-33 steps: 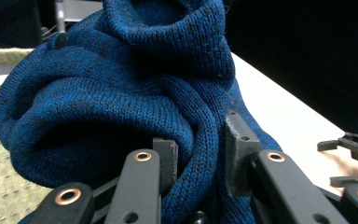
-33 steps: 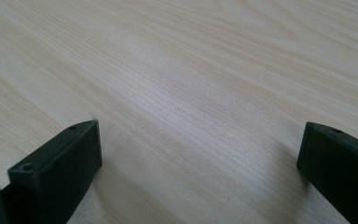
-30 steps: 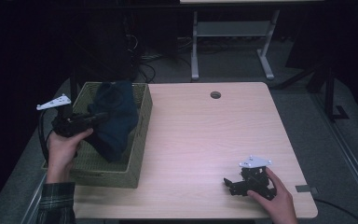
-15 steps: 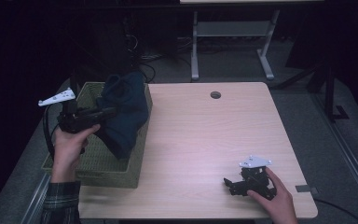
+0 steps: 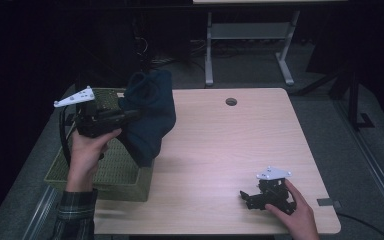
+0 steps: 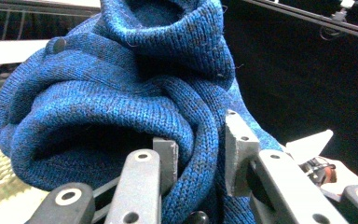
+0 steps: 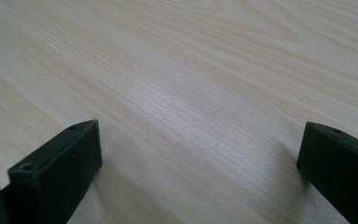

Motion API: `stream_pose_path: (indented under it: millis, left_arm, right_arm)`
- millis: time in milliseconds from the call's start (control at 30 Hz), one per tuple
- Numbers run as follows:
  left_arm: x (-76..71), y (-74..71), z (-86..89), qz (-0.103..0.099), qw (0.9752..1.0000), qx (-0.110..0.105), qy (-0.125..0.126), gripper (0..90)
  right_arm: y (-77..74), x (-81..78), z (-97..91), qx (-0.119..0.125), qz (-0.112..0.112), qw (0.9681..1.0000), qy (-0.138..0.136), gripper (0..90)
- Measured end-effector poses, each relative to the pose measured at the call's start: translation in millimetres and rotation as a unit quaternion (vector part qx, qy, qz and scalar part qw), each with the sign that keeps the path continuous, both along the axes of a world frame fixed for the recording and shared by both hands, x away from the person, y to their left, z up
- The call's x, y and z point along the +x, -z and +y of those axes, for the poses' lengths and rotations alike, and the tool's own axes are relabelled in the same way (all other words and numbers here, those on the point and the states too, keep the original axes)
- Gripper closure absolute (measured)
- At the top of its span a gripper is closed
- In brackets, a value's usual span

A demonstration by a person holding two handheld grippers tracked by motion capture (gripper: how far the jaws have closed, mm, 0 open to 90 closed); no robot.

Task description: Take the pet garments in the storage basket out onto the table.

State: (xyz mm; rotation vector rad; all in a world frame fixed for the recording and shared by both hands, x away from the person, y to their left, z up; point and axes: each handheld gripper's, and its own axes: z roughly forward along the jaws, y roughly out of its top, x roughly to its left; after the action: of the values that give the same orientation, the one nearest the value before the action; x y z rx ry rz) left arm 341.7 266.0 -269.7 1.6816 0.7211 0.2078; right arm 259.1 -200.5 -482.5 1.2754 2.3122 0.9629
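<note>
A dim lab or office room is showing: a bare wood-top desk (image 5: 230, 145) with cable hole (image 5: 231, 101), a metal-legged table frame (image 5: 245, 45) and tangled cables (image 5: 147, 50) standing behind.

The left tool (image 5: 122, 116) is black with a grey three-cornered plate and a black cable; its pads (image 6: 240, 149) are grey with screws; the right tool (image 5: 245, 196) is black too; one sleeve (image 5: 75, 220) is dark green plaid.
</note>
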Motion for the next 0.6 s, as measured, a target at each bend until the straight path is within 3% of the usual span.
stream_pose_path:
  millis: [600]
  left_arm:
    - [19.2, -1.7, -52.4, -0.004, 0.9983, 0.009, 0.058, 70.4]
  right_arm:
    - [0.0, 0.4, -0.2, -0.001, -0.003, 1.0, -0.006, 0.0]
